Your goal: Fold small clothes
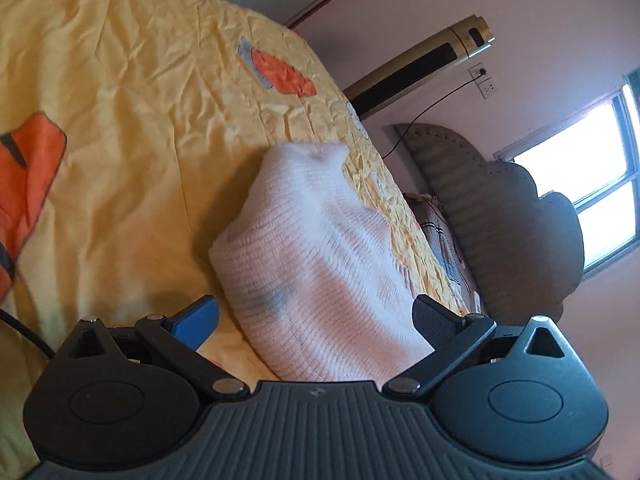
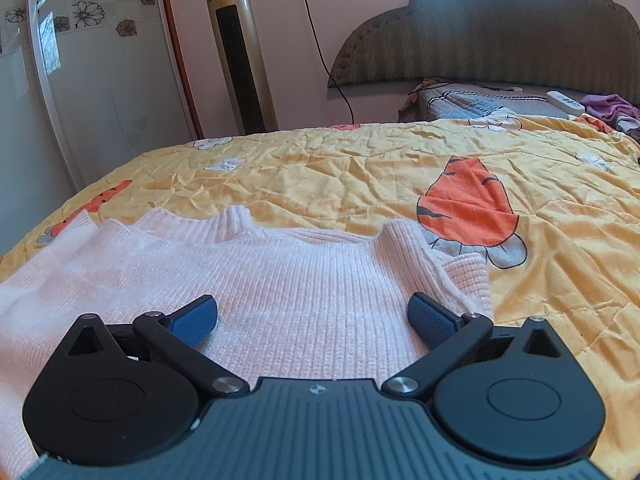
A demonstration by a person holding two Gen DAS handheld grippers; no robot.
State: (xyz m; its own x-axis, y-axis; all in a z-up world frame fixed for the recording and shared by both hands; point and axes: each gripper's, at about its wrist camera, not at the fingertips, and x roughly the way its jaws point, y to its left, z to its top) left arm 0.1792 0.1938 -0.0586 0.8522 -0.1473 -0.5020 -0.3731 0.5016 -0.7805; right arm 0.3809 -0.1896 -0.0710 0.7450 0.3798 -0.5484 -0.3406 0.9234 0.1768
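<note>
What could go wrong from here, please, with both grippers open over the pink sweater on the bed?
The left gripper has its fingers open around a bunched part of the pink knitted sweater; shutting there may catch several layers. The right gripper is open over the flat middle, so it could pinch the wrinkled yellow quilt beneath, dragging it along.

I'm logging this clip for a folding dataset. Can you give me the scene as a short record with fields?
setting: bedroom, work done on a bed
surface: yellow quilt with orange carrot prints, wrinkled
garment: pale pink knit sweater lying on the quilt
left tongs: open, sweater fabric lies between the two fingers, no grip
right tongs: open, over the sweater's body, no grip
fold state: sleeve areas look turned in; not neatly finished
background: gold tower fan, padded headboard, white power strip near the headboard
</note>
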